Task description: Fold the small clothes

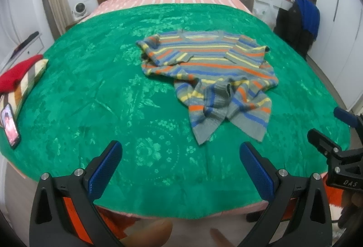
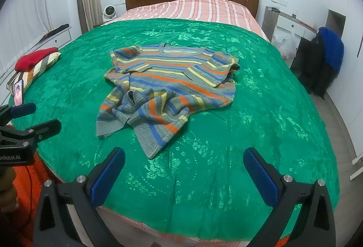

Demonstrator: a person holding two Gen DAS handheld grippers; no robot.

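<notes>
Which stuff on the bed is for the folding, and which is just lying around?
For the folding:
- striped sweater
- left tool, open
- right tool, open

Just lying around:
- phone
- striped cushion
- red cloth on the cushion

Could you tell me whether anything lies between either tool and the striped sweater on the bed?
Nothing visible does. Only bare green bedspread separates the open left tool and open right tool from the striped sweater.

Sweater's point(image 1: 206, 74) lower half bunched, hem hidden; phone point(image 1: 9, 126) screen too small; right gripper point(image 1: 340, 133) cut off at edge.
</notes>
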